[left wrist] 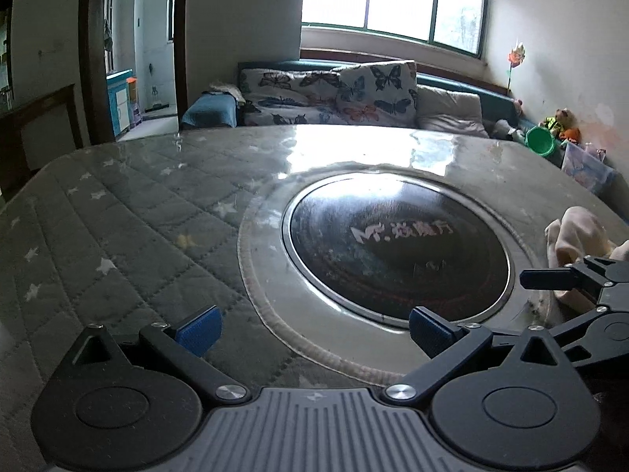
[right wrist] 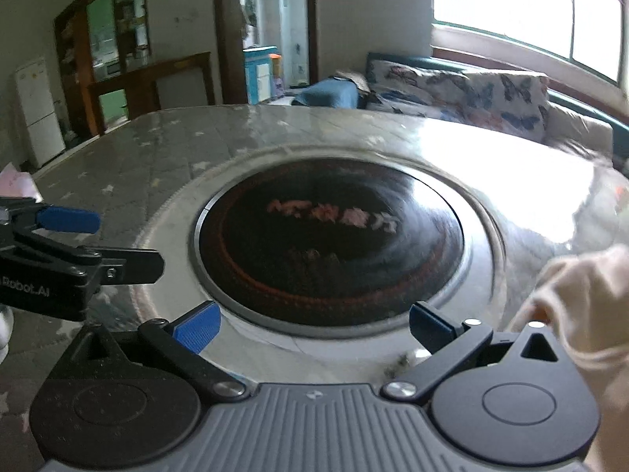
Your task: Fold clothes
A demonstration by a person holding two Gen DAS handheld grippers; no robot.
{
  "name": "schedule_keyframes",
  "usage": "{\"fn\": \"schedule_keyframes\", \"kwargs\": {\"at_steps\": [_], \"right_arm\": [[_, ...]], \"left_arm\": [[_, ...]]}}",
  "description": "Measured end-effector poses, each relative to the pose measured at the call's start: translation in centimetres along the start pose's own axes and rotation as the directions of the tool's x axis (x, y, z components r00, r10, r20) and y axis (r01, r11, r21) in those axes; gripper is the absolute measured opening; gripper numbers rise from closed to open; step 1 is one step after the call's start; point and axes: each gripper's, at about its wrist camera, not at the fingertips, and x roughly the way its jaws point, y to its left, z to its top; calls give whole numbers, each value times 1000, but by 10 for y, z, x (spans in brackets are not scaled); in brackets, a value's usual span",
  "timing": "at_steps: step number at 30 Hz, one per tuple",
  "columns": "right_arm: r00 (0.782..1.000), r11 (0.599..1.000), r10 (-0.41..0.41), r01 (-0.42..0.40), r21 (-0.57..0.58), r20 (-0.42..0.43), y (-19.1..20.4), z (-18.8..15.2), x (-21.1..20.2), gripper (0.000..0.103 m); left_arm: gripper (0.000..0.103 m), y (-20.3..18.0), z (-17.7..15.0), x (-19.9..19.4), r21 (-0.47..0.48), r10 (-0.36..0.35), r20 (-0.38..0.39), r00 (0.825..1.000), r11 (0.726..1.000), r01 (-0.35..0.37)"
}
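Note:
A crumpled cream garment (left wrist: 578, 232) lies at the right edge of the round table (left wrist: 129, 212). In the right wrist view the garment (right wrist: 582, 299) bunches just right of my right finger, outside the jaws. My left gripper (left wrist: 314, 330) hovers low over the table's near side, open, with nothing between its blue pads (left wrist: 198, 330). My right gripper (right wrist: 312, 326) is also open and empty; its view is blurred. Each gripper shows in the other's view: the right gripper (left wrist: 570, 279) in front of the garment, the left gripper (right wrist: 78, 244) at the far left.
A dark round glass plate (left wrist: 397, 251) with white lettering sits in the table's middle, inside a shiny ring. The quilted grey star cover lies under clear plastic. Behind stand a sofa with butterfly cushions (left wrist: 334, 94), a green bucket (left wrist: 540, 139), a doorway (left wrist: 141, 43) and a white fridge (right wrist: 37, 110).

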Motion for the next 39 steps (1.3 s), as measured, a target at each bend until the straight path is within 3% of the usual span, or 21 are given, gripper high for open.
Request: {"fn": "schedule_keyframes", "kwargs": {"at_steps": [7, 15, 30, 39], "right_arm": [[1000, 1000, -2, 2, 23, -15, -6, -1, 5, 103], [1000, 1000, -4, 4, 14, -10, -6, -2, 7, 103], [1000, 1000, -13, 13, 2, -16, -3, -2, 8, 103], [1000, 1000, -14, 14, 0, -12, -1, -3, 9, 103]], "left_arm": [[103, 2, -5, 13, -39, 29, -21, 999, 999, -30], [103, -4, -9, 16, -39, 64, 12, 998, 997, -64], [103, -21, -10, 24, -27, 154, -8, 988, 988, -154], [103, -22, -9, 26, -26, 165, -11, 986, 986, -165]]}}
